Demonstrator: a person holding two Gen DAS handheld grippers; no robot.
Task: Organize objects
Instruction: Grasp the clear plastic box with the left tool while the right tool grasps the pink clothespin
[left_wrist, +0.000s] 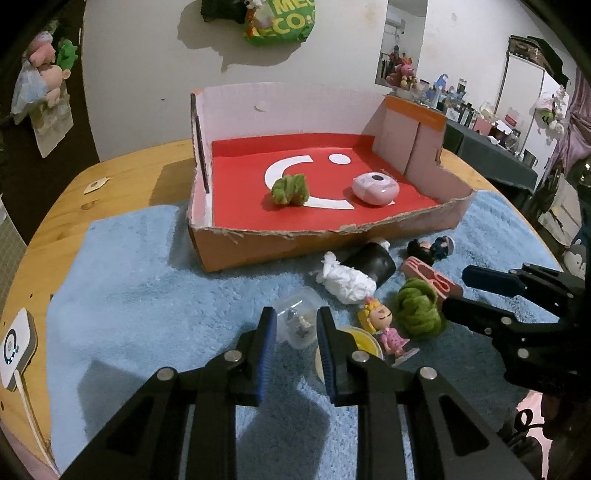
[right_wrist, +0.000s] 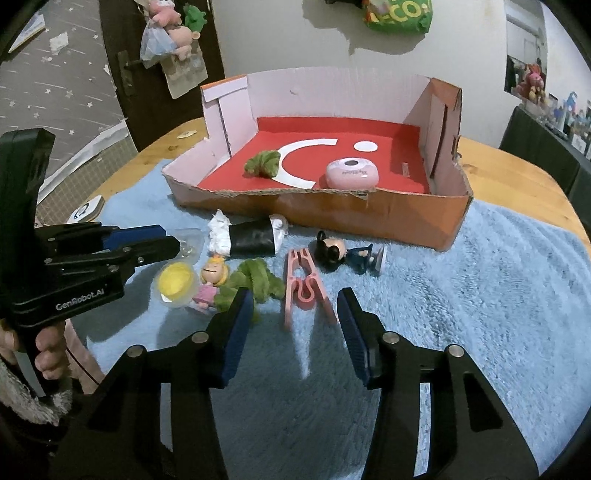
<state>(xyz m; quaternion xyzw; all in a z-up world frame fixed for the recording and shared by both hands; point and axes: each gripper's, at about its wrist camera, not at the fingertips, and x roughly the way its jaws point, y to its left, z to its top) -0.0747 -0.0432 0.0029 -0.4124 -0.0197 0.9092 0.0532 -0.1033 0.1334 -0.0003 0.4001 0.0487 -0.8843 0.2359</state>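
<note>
L gripper (left_wrist: 295, 330): pads are clamped on the clear capsule (left_wrist: 295, 314). It's a small see-thru plastic dome w/ tiny bits inside, sitting on the blue towel (left_wrist: 147, 295) just in front of the yellow lid (left_wrist: 364, 338). It's round, so no real long axis; the dome faces up and away from you.

R gripper (right_wrist: 293, 306): fingers are apart and straddle the near end of the pink clip (right_wrist: 303, 286). Pads aren't pressing on it. Your left pad (right_wrist: 240, 314) brushes the green fuzzy bundle (right_wrist: 258, 280); the right pad sits just beside the clip's right leg.

Clip: pink plastic, V-shaped, w/ cutouts in the middle, and it lies flat on the towel. Its long axis runs from the box toward you: joined head toward the box, the two legs splayed toward your gripper.

Nearby on the towel:
- blonde doll (right_wrist: 210, 277), lying left of the bundle
- black roll w/ white paper (right_wrist: 253, 240), behind the doll
- dark-haired figurine (right_wrist: 343, 254), lying right of the clip's head

The cardboard box (right_wrist: 332, 214) is behind the lot. It has a red floor w/ a white smiley and holds a second green bundle (right_wrist: 263, 162) and a pink round gadget (right_wrist: 352, 172), well apart from each other.
</note>
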